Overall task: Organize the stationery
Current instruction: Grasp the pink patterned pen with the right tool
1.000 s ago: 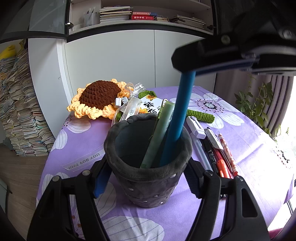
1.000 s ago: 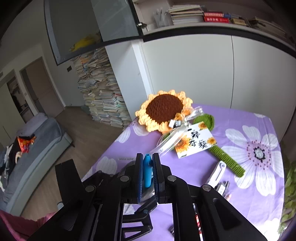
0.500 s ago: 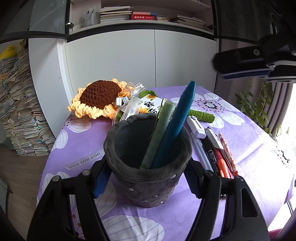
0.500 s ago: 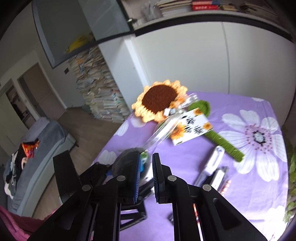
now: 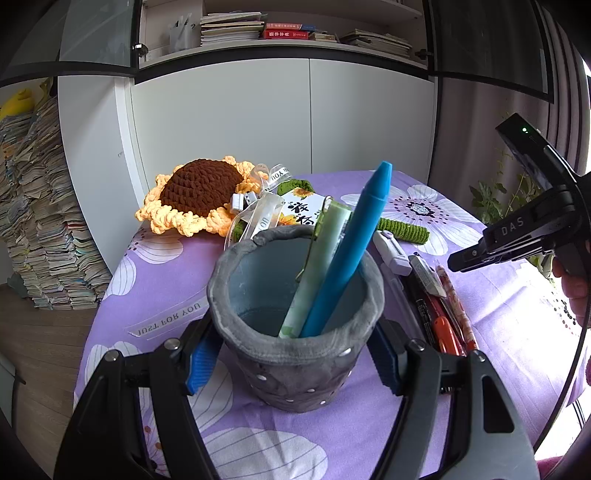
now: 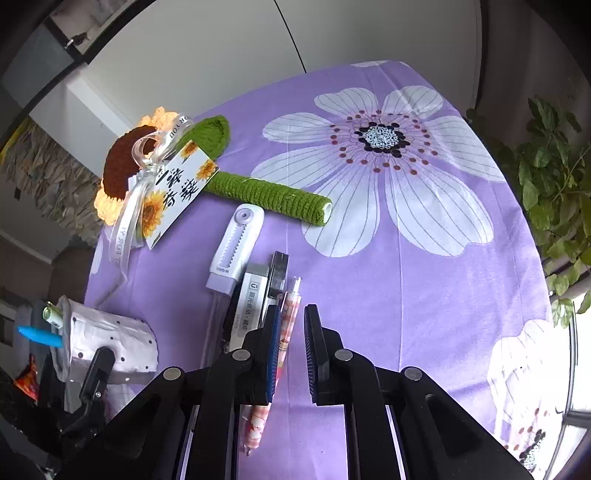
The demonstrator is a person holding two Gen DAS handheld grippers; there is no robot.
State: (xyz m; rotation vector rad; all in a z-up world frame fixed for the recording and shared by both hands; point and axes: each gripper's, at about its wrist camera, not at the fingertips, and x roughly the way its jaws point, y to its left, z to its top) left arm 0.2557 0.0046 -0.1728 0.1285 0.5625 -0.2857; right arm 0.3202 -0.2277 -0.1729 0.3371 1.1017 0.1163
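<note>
Lying beside the pens (image 6: pixel 258 295): crochet sunflower (image 6: pixel 122 170)

place: home study; signs: bookshelf (image 5: pixel 295 33); floral tablecloth (image 6: pixel 406 277); paper stacks (image 5: pixel 37 221)

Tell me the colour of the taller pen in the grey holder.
Blue, clearest in the left wrist view.

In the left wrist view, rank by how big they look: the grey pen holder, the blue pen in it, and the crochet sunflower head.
1. grey pen holder, though nearest the camera
2. blue pen and crochet sunflower head: too alike to rank
</note>
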